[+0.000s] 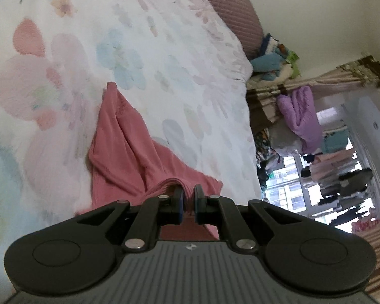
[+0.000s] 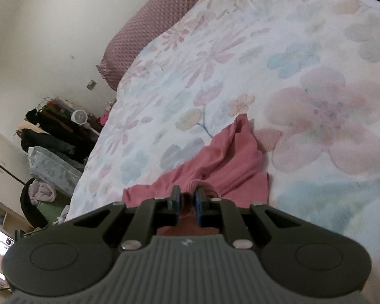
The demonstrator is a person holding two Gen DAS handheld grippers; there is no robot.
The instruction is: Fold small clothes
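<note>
Both were clamped down tight when I checked. My left hand-held gripper [image 1: 188, 194] had its jaws nearly together, pinching a ribbed edge of the pink garment [image 1: 124, 147], pointing downward at a slant. Right hand-held gripper [image 2: 187, 194] was the same deal, jaws pinched on the cloth, angled down too.
</note>
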